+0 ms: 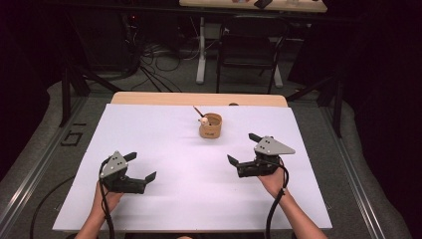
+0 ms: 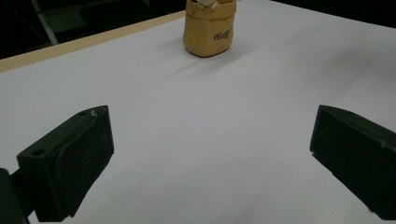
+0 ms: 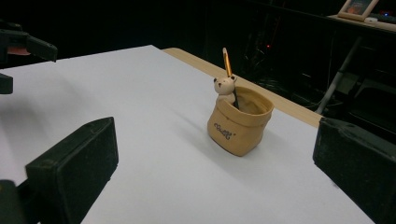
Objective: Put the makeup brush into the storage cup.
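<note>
High view, lower left of the frame: your left gripper (image 1: 140, 166) sits low over the white sheet (image 1: 174, 199), its jaws spread wide with nothing between them. Your left hand (image 1: 106, 200) enters from the bottom edge, the cable trailing beside it. Lower right of centre: your right gripper (image 1: 243, 148) is likewise spread wide and empty, with your right hand (image 1: 272, 180) behind it and a grey three-cornered plate on top.

Upper centre of the same view: the tan pouch-shaped holder (image 1: 210, 126) stands upright on the sheet, well apart from both grippers and nearer the right one. A small bear figure (image 1: 203, 120) perches at its rim, and a pencil (image 1: 197, 110) leans out toward the upper left.

Left gripper view: the two black jaws rise at the lower left and lower right corners, bare sheet between them; the holder stands at the top centre, partly cut by the frame edge.

Right gripper view: the holder stands right of centre between the wide jaws, the bear on its near rim and the pencil upright behind it.

Farthest, top of the high view: the wooden table edge (image 1: 199, 98), then a dark chair (image 1: 249, 47) on the floor.
</note>
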Available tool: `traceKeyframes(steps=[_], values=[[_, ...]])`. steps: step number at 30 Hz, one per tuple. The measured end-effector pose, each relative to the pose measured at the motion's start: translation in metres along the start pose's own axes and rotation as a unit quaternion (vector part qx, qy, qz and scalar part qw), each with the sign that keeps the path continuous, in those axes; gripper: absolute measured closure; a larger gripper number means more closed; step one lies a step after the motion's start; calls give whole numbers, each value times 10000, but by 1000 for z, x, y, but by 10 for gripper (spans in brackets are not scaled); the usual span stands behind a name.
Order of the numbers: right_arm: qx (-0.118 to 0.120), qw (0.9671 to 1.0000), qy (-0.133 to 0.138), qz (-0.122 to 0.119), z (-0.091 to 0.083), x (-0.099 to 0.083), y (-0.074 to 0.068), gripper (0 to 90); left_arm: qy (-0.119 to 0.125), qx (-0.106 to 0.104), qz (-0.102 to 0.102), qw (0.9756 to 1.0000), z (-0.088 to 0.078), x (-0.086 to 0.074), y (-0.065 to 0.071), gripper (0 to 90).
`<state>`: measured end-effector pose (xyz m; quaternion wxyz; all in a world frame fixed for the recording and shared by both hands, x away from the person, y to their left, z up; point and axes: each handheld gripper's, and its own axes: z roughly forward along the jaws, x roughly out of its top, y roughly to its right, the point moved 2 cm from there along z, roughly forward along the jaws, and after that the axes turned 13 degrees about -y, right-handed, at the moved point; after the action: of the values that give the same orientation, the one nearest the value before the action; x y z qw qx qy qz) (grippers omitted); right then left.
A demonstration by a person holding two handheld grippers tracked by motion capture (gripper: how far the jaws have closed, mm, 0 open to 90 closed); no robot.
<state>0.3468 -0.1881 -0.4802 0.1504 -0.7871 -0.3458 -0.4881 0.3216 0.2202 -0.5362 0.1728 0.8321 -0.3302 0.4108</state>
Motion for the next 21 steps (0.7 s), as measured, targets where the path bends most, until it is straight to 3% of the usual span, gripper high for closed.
traceKeyframes(steps=[8, 21], values=[[-264, 9996, 121, 64, -12, -13, -3, 0, 50, 57, -41, 10000, -7, -5, 0, 0], [-226, 9993, 227, 200, -25, -35, -8, 0, 109, 205, -89, 9997, -17, -14, 2, 0]])
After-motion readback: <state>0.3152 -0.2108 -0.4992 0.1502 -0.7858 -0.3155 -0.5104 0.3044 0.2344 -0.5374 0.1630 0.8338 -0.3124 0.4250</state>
